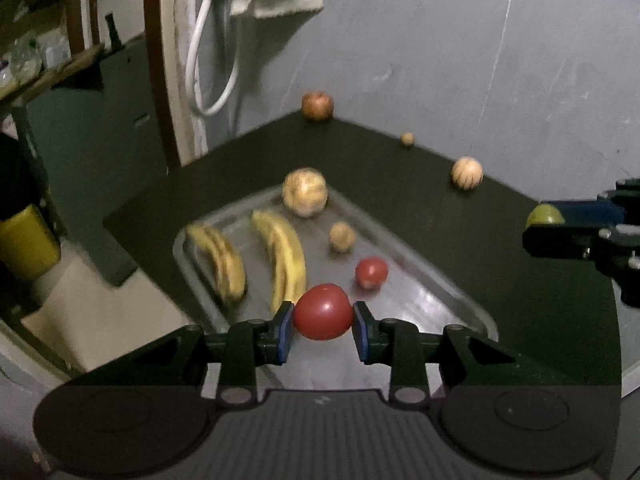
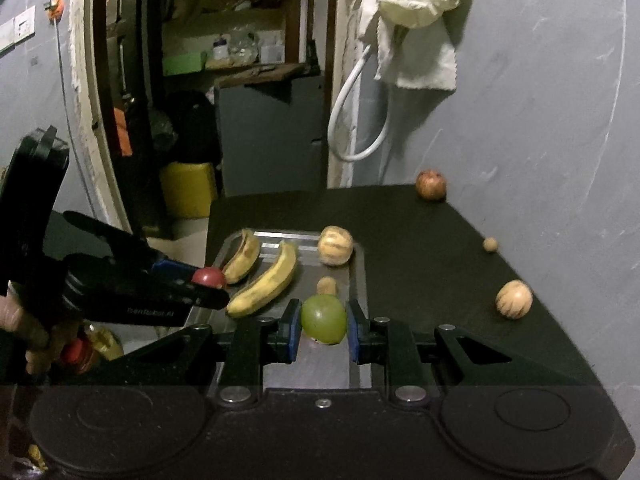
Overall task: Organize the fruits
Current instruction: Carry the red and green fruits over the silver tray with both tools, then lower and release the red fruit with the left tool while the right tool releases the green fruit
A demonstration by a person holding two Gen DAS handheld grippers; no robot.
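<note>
Left gripper [image 1: 323, 330]: its blue pads pinch a red tomato [image 1: 323, 312] from both sides; it is held above the near end of the metal tray [image 1: 432, 292].
Right gripper [image 2: 323, 332]: its pads are pressed on a green round fruit [image 2: 324, 319], held above the near part of the tray.
Person: fingers of a hand [image 2: 24, 330] are seen at the left edge of the right wrist view, on the handle of the left gripper.
Tray: it lies on the dark table [image 1: 400, 168], close to the table's left edge and to its near side.
Bananas: two in the tray; one banana [image 1: 286, 254] lies along the middle, the other banana [image 1: 222, 260] beside the tray's left rim. They are near each other but apart.
Striped round fruit [image 1: 305, 192]: pale with brown stripes, at the far end of the tray.
Small tan fruit [image 1: 342, 237]: in the tray, between the striped fruit and a second tomato.
Second tomato [image 1: 371, 273]: smaller, lies in the tray just beyond the held one.
Apple [image 1: 317, 106]: reddish brown, in the far corner of the table, against the grey wall [image 1: 440, 40].
Tiny tan fruit [image 1: 407, 139]: at the table's far right edge, beside the wall.
Second striped fruit [image 1: 467, 173]: also along that right edge, nearer to the camera, well apart from the tray.
Background: a white cloth [image 2: 416, 20] and a white cable [image 2: 352, 120] hang on the wall.
</note>
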